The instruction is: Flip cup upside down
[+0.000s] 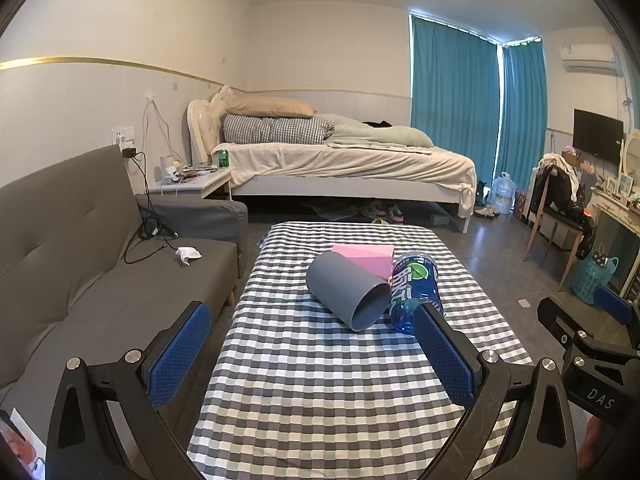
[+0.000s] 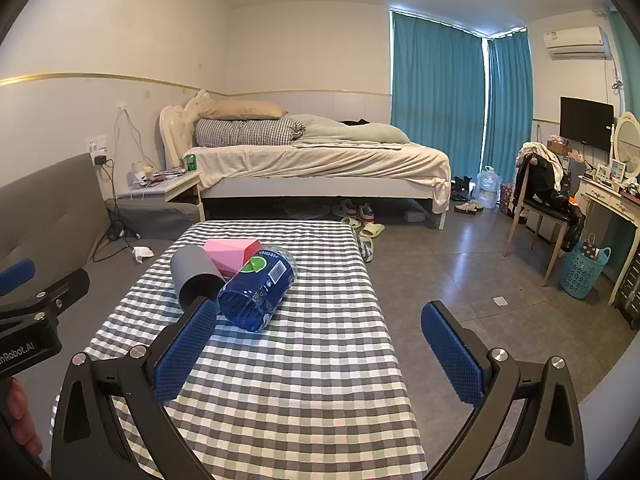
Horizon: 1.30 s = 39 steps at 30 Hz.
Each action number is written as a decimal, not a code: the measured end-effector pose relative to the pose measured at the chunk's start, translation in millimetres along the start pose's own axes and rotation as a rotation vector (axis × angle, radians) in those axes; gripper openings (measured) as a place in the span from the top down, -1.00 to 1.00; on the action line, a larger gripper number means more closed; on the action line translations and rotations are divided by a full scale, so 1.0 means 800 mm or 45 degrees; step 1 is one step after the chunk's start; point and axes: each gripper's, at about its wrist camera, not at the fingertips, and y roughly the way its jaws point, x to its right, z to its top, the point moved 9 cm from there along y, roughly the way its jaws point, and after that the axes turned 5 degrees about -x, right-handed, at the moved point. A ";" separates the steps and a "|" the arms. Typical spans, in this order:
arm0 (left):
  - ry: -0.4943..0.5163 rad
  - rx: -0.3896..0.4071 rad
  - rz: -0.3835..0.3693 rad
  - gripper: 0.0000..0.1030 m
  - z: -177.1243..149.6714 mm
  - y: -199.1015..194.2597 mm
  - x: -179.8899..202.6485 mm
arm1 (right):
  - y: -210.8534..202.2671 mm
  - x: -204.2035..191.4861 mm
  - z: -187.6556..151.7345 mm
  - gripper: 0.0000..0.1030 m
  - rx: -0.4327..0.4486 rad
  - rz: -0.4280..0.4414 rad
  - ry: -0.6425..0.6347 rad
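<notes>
A grey cup (image 1: pixel 346 290) lies on its side on the checked table (image 1: pixel 320 380), its open mouth toward me; it also shows in the right wrist view (image 2: pixel 194 274). My left gripper (image 1: pixel 312 354) is open and empty, held short of the cup above the table. My right gripper (image 2: pixel 316 352) is open and empty, right of the cup, over the table's right edge; it also shows at the right edge of the left wrist view (image 1: pixel 616 304).
A blue bottle (image 1: pixel 416 290) lies on its side touching the cup's right side. A pink box (image 1: pixel 366 256) sits behind both. A grey sofa (image 1: pixel 100 264) stands left of the table, a bed (image 1: pixel 340 160) behind, floor and a chair (image 2: pixel 540 200) to the right.
</notes>
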 end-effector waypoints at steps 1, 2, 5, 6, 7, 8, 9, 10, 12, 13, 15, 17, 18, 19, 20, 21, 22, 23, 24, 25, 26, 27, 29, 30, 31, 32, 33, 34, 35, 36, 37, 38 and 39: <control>-0.001 -0.001 -0.001 -1.00 0.000 0.000 0.000 | 0.000 -0.001 -0.001 -1.00 0.000 0.000 0.000; 0.000 -0.004 0.000 -1.00 0.000 0.000 0.000 | 0.000 0.000 0.000 -1.00 -0.001 0.000 0.001; 0.001 -0.005 0.001 -1.00 0.001 0.001 0.001 | -0.002 0.004 0.005 -1.00 -0.002 0.000 0.002; 0.002 -0.006 0.000 -1.00 0.001 0.001 0.000 | -0.002 0.003 0.005 -1.00 -0.004 0.001 0.001; 0.002 -0.006 0.000 -1.00 0.001 0.002 0.000 | -0.002 0.003 0.005 -1.00 -0.006 -0.001 0.001; 0.001 -0.007 0.001 -1.00 0.001 0.002 0.000 | -0.002 0.001 0.003 -1.00 -0.005 0.000 0.000; 0.002 -0.008 0.001 -1.00 0.001 0.002 0.000 | -0.001 0.001 0.003 -1.00 -0.004 0.001 0.000; 0.001 -0.007 0.000 -1.00 0.001 0.002 0.000 | -0.001 0.001 0.003 -1.00 -0.005 0.000 0.000; 0.001 -0.009 0.001 -1.00 0.000 0.002 0.000 | 0.000 0.000 0.003 -1.00 -0.005 -0.001 0.000; 0.002 -0.008 0.003 -1.00 0.000 0.002 0.001 | 0.000 0.000 0.003 -1.00 -0.007 -0.001 0.001; 0.002 -0.005 0.002 -1.00 0.000 0.002 0.000 | -0.002 -0.001 0.003 -1.00 -0.007 0.005 -0.002; 0.003 -0.007 0.000 -1.00 0.000 0.002 0.001 | -0.002 -0.003 0.002 -1.00 -0.004 0.006 -0.004; 0.004 -0.006 0.002 -1.00 0.000 0.002 0.001 | -0.003 -0.002 0.003 -1.00 -0.004 0.007 -0.004; 0.005 -0.005 0.003 -1.00 0.000 0.002 0.001 | -0.003 -0.003 0.003 -1.00 -0.002 0.007 -0.004; 0.006 -0.003 0.004 -1.00 0.001 0.002 0.000 | -0.003 -0.002 0.003 -1.00 -0.002 0.007 -0.004; 0.007 -0.002 0.004 -1.00 0.001 0.001 0.000 | -0.003 -0.002 0.004 -1.00 -0.003 0.007 -0.004; 0.006 -0.004 0.002 -1.00 0.001 0.001 0.000 | -0.003 -0.003 0.003 -1.00 -0.004 0.007 -0.001; 0.007 -0.005 0.002 -1.00 0.001 0.000 0.000 | -0.005 0.002 0.005 -1.00 -0.004 0.010 0.002; 0.007 -0.004 0.003 -1.00 0.001 -0.001 -0.001 | -0.005 0.003 0.005 -1.00 -0.004 0.010 0.005; 0.007 -0.004 0.002 -1.00 0.002 -0.001 -0.001 | -0.006 0.005 0.005 -1.00 -0.004 0.012 0.007; 0.006 -0.005 0.003 -1.00 0.001 -0.001 -0.001 | -0.006 0.004 0.005 -1.00 -0.004 0.011 0.006; 0.006 -0.004 0.003 -1.00 0.001 -0.001 -0.001 | -0.006 0.004 0.005 -1.00 -0.004 0.012 0.005; 0.007 -0.004 0.004 -1.00 0.001 -0.001 -0.001 | -0.006 0.005 0.006 -1.00 -0.005 0.011 0.004; 0.008 -0.003 0.004 -1.00 0.001 -0.001 -0.001 | -0.006 0.006 0.006 -1.00 -0.004 0.012 0.005; 0.007 -0.003 0.002 -1.00 0.001 -0.001 -0.001 | -0.006 0.006 0.006 -1.00 -0.005 0.009 0.006; 0.006 -0.005 0.002 -1.00 0.001 -0.001 -0.001 | -0.006 0.006 0.006 -1.00 -0.005 0.010 0.007; 0.007 -0.004 0.002 -1.00 0.001 -0.001 0.000 | -0.006 0.005 0.006 -1.00 -0.005 0.012 0.006; 0.008 -0.002 0.002 -1.00 0.001 -0.001 0.000 | -0.006 0.005 0.006 -1.00 -0.003 0.010 0.006; 0.010 -0.001 0.002 -1.00 0.001 -0.001 0.000 | -0.006 0.005 0.006 -1.00 -0.003 0.010 0.006; 0.011 -0.001 0.003 -1.00 0.002 -0.002 -0.001 | -0.006 0.005 0.006 -1.00 -0.005 0.011 0.006; 0.010 0.000 0.002 -1.00 0.001 -0.002 -0.001 | -0.006 0.005 0.006 -1.00 -0.006 0.013 0.004; 0.009 0.001 0.002 -1.00 0.002 -0.002 0.000 | -0.006 0.005 0.006 -1.00 -0.006 0.013 0.003; 0.009 0.001 0.002 -1.00 0.002 -0.002 0.000 | -0.006 0.005 0.006 -1.00 -0.006 0.011 0.004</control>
